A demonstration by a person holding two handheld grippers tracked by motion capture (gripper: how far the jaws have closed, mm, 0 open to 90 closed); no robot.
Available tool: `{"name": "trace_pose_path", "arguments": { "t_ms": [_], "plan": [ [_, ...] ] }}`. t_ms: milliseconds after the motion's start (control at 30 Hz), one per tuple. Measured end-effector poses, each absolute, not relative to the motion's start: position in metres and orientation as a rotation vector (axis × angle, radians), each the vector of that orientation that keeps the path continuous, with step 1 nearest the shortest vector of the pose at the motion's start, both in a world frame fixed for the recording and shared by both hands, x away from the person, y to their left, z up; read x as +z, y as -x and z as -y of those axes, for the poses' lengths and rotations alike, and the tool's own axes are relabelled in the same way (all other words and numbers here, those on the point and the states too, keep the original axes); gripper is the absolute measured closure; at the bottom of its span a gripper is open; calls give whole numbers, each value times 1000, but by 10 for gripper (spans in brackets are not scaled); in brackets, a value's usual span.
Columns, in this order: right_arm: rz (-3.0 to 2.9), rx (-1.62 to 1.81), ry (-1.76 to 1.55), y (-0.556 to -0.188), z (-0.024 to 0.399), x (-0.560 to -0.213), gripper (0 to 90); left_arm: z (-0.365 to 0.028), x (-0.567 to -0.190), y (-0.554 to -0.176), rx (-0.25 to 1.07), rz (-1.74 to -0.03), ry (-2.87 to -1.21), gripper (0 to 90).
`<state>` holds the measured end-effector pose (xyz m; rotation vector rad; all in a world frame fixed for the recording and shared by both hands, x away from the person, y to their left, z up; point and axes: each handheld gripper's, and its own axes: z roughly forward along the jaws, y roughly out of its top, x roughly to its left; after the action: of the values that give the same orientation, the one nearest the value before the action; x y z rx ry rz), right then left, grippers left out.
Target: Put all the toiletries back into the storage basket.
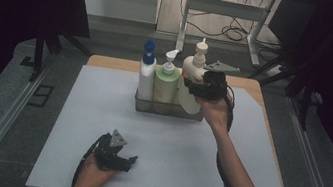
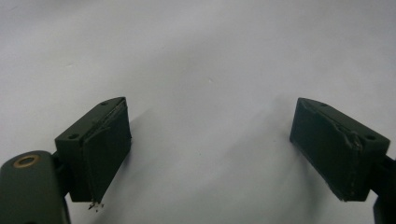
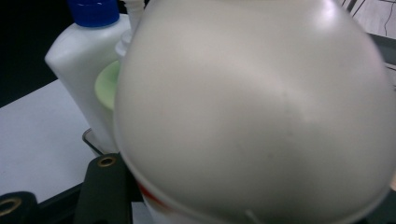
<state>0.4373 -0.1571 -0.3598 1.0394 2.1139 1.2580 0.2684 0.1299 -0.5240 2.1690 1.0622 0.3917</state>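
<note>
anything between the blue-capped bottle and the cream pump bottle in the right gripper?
Yes: the green pump bottle stands between the blue-capped bottle and the cream pump bottle, all in the clear bin. The high view shows it best.

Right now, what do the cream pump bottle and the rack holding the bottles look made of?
Cream pump bottle: likely plastic, smooth semi-gloss; a soft highlight runs across its rounded shoulder. Rack: see-through, probably clear plastic or fine mesh; too small to tell.

No legible text, label, brand, number or sign on any bottle or surface.
</note>
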Motion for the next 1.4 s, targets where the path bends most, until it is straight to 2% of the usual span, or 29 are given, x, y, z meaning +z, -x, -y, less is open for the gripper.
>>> {"name": "trace_pose_path", "arguments": {
  "t_ms": [933,1400],
  "plan": [
    [-2053,1241,-1098,-476,141,-373,400,-130,-524,-268,390,-1065,-2171,124],
    [-2058,1248,-1136,-475,144,-393,399,-130,-524,-268,389,-1064,-2173,123]
  ]
}}
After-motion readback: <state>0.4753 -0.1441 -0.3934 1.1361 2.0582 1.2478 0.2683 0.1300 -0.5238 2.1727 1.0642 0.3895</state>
